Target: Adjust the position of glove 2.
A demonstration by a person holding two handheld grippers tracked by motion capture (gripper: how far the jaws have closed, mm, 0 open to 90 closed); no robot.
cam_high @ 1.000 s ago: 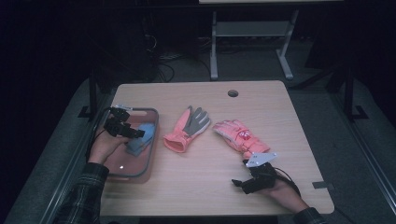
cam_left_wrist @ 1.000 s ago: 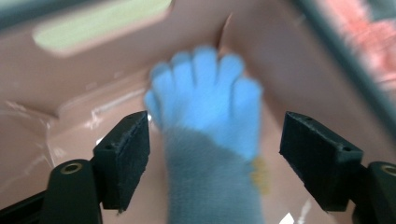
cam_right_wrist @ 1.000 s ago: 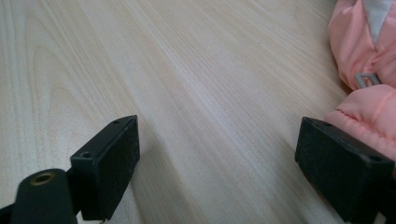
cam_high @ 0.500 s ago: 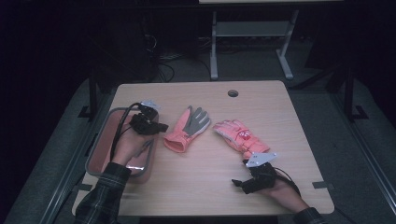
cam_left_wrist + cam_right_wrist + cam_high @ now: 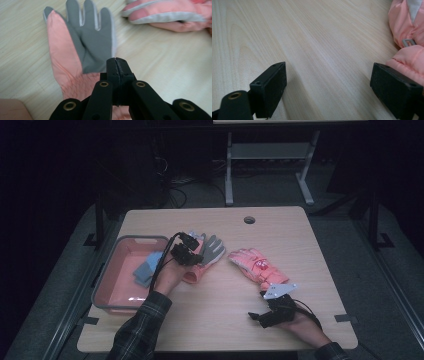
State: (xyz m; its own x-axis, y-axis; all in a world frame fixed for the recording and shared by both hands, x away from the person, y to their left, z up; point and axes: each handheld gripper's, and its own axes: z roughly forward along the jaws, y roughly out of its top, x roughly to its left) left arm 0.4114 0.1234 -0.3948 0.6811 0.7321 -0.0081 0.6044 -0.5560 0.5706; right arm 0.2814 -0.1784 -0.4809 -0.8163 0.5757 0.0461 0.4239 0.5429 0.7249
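The left gripper [image 5: 117,65], jaws pressed together and holding nothing, hangs over the pink-and-grey glove [image 5: 204,257] just beside the pink tub [image 5: 107,280]. To pick the glove up, it must open first. The right gripper [image 5: 256,316] rests wide open near the other pink glove [image 5: 257,266]; no words can be read.

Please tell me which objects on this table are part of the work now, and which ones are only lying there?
In the work:
- palm-up glove, grey palm showing, under the left gripper, whose jaws are shut and empty
- pink tray
- blue-grey item lying in the tray

Lying about:
- second pink glove, beside the open right gripper
- table with its cable hole
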